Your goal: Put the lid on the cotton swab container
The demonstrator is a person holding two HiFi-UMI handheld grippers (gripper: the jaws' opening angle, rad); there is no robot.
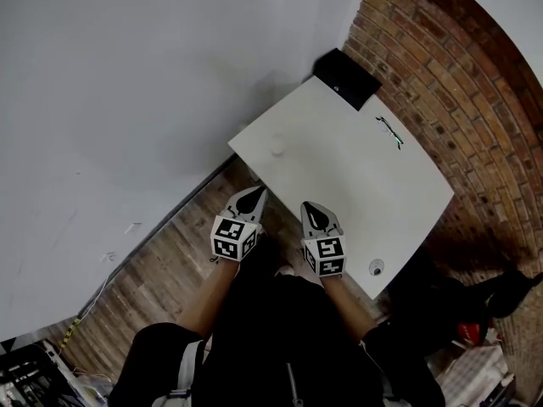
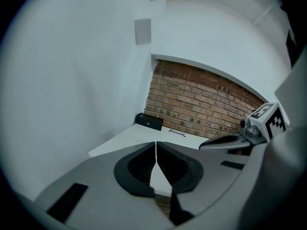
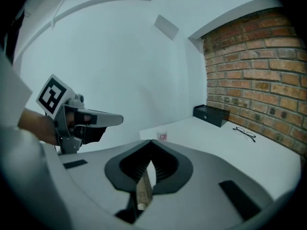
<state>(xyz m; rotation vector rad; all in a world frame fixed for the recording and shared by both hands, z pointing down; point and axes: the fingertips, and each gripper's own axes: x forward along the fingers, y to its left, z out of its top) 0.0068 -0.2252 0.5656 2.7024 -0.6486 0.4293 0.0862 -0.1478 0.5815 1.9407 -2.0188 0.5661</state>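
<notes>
The cotton swab container (image 1: 277, 147), small and pale, stands near the far left edge of the white table (image 1: 356, 176). It also shows in the right gripper view as a small cup with a red label (image 3: 162, 136). A small round lid (image 1: 376, 267) lies near the table's near edge, to the right of my right gripper. My left gripper (image 1: 254, 195) (image 2: 156, 143) and my right gripper (image 1: 312, 208) (image 3: 151, 142) hover side by side at the table's near corner. Both are shut with nothing in them, well short of the container.
A black box (image 1: 346, 78) (image 2: 148, 122) (image 3: 211, 115) sits at the table's far end against the brick wall (image 1: 458, 75). A pair of glasses (image 1: 390, 131) (image 3: 245, 133) lies to its right. Wooden floor (image 1: 161, 270) runs along the table's left, beside a white wall.
</notes>
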